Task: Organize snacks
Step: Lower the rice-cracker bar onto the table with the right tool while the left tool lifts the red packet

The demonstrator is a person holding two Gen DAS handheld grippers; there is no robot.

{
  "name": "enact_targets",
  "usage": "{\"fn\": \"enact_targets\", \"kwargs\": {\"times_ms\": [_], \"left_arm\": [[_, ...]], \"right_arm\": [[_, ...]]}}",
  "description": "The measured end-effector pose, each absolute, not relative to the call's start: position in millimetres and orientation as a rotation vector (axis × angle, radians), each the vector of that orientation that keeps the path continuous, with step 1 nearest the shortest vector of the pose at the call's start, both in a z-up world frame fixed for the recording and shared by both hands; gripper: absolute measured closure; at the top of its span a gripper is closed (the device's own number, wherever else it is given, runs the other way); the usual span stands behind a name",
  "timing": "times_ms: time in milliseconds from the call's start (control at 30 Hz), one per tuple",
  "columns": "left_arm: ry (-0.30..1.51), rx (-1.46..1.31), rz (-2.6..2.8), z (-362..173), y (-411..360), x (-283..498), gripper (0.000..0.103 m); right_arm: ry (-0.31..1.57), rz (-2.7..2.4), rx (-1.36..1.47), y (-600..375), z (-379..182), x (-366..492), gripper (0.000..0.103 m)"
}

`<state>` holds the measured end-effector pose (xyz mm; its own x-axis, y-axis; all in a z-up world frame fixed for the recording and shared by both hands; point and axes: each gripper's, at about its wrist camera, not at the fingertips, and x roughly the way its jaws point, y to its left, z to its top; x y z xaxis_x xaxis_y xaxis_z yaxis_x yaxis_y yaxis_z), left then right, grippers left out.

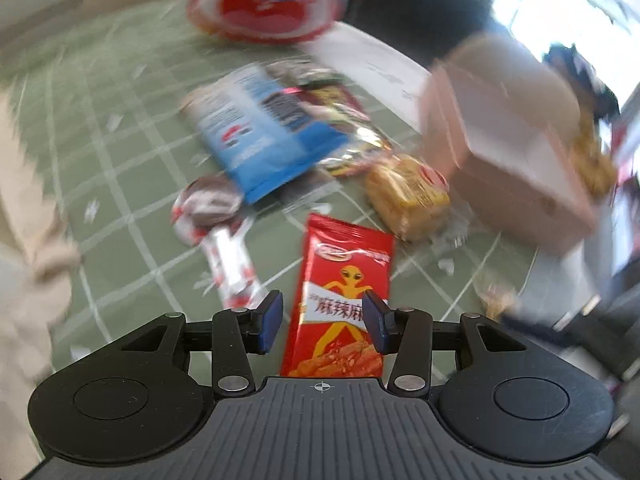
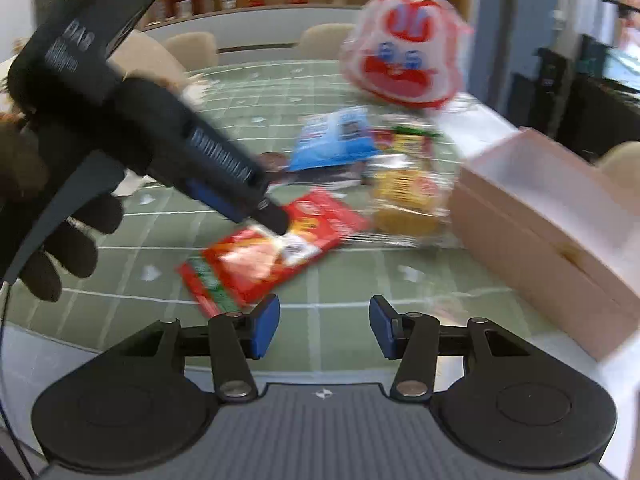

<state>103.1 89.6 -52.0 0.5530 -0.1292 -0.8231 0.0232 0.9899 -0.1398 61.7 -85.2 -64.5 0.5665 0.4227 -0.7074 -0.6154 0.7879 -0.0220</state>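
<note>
A red spicy-snack packet (image 1: 340,300) lies on the green grid tablecloth between the fingers of my left gripper (image 1: 324,318), which is open around it. The right wrist view shows the same packet (image 2: 272,252) with the left gripper (image 2: 264,210) down on it. My right gripper (image 2: 324,326) is open and empty above the cloth. Beyond lie a blue packet (image 1: 256,132), a yellow biscuit pack (image 1: 408,196), a red-and-white wrapped sweet (image 1: 216,216) and a big red-and-white bag (image 1: 264,4). An open pink box (image 1: 504,148) stands at the right.
The pink box (image 2: 552,216) fills the right side of the right wrist view. The big red-and-white bag (image 2: 404,60) stands at the far side of the table. Beige chairs (image 2: 192,50) stand behind the table. A shelf with jars (image 2: 224,0) is at the back wall.
</note>
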Motion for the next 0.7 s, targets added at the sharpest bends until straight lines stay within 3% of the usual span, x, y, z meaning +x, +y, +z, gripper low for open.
{"fn": "enact_targets", "kwargs": {"times_ms": [167,400,700], "left_arm": [[0.938,0.138,-0.127,-56.1,52.7,99.7,0.053],[1.010,0.003,-0.240,-57.9,58.7,99.8,0.051],[0.998,0.107,-0.263,-54.4,29.4,84.9,0.054]], "right_arm": [[0.747,0.451,-0.225,-114.9,-61.6,62.7,0.048],[0.863,0.416,-0.015,-142.1,-74.6,79.4,0.047],[0.851,0.430,-0.073,-129.0,-80.9,78.3,0.046]]}}
